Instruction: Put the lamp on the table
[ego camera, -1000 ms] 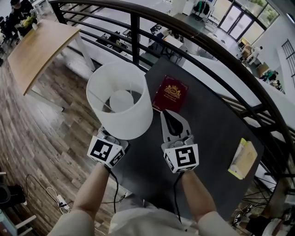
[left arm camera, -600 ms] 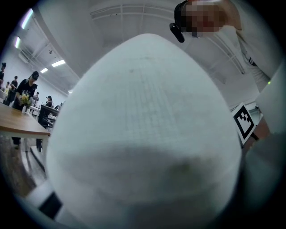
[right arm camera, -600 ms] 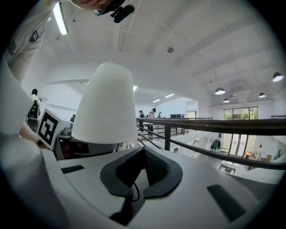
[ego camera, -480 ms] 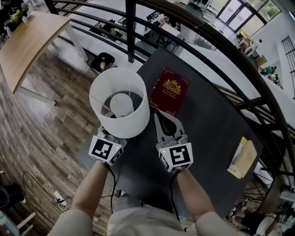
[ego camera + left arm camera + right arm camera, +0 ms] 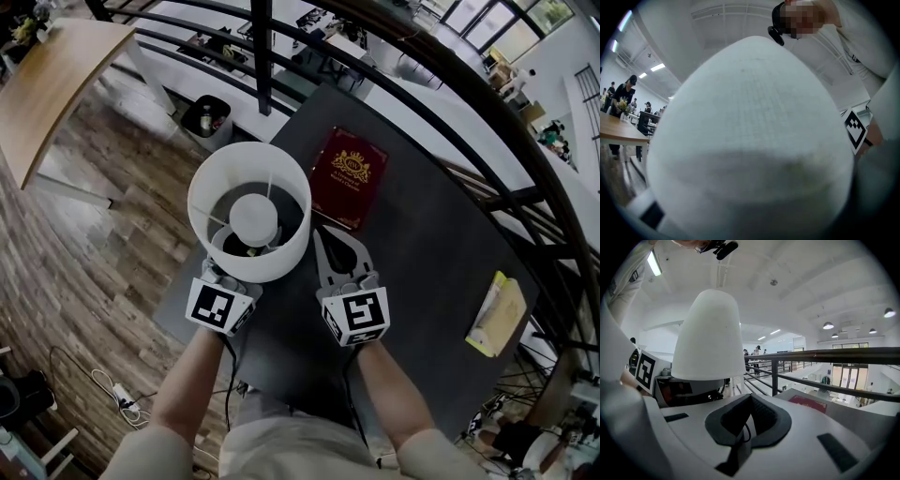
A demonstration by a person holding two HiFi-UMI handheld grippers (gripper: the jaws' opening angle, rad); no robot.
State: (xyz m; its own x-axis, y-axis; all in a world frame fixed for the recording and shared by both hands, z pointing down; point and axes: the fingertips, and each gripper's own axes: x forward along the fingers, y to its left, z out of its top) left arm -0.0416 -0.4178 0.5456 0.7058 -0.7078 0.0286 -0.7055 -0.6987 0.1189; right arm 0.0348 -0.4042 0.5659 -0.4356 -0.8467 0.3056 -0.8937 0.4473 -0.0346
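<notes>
- The lamp [image 5: 248,211] stands upright over the left edge of the dark table [image 5: 422,253]. Its round white shade is open at the top.
- The left gripper [image 5: 696,391] reaches in under the shade from the table's near side and has hold of the lamp below it. The shade fills that gripper's own view and covers the jaws, so I can't say how wide they stand.
- From where I stand I can't tell whether the lamp's foot touches the table top, because the shade hides it.
- The right gripper [image 5: 330,246] hangs over the table just to the right of the lamp. Its jaws are drawn together, the dark pads meet at the tip, and there is nothing between them. It doesn't touch the shade.
- A dark red book [image 5: 347,176] with a gold crest lies flat on the table, beyond the right gripper and close to the shade's far side.
- A pale yellow booklet [image 5: 495,316] lies near the table's right edge, well apart from the lamp.
- A black railing [image 5: 450,75] curves round the table's far side.
</notes>
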